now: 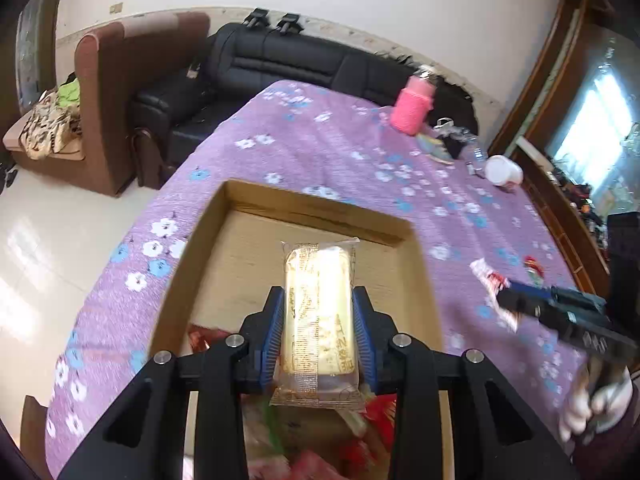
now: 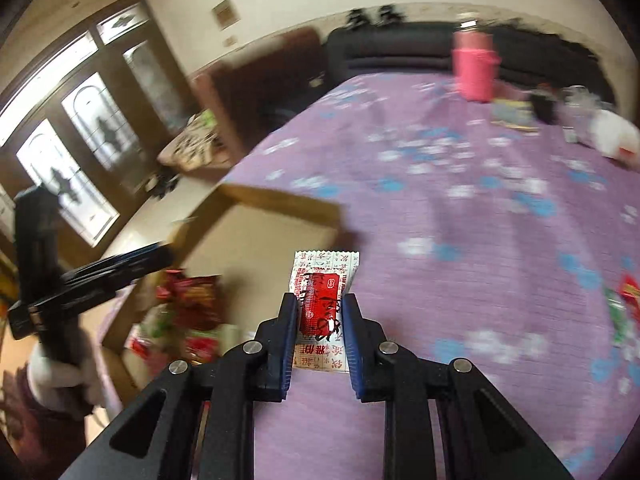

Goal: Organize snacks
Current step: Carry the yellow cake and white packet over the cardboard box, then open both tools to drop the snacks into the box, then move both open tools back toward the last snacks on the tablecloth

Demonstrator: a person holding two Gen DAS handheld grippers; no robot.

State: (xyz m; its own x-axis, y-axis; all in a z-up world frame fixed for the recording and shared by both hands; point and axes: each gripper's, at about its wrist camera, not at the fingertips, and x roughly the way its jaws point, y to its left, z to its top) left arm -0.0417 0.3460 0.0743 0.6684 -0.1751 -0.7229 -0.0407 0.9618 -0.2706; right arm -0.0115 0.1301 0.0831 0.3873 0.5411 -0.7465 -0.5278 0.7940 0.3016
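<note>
While both carry: left gripper [image 1: 319, 320] fingers clamp a yellow cake packet [image 1: 319, 312] above the cardboard box [image 1: 320, 204].
Right gripper [image 2: 319, 328]: clenched on a red-and-white sachet [image 2: 322, 304].
Risk: slick wrappers slipping out mid-swing.

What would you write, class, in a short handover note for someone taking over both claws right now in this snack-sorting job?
Left claw: shut on a yellow cake pack, held over the cardboard box.
Right claw: shut on a red-and-white candy, above the purple cloth, beside the box.
Things: several red snack packs already lie in the box. At least one more red snack lies loose on the cloth.
Done: some snacks boxed, two more picked up.
Left: put both held snacks in the box, then collect the loose one.
</note>
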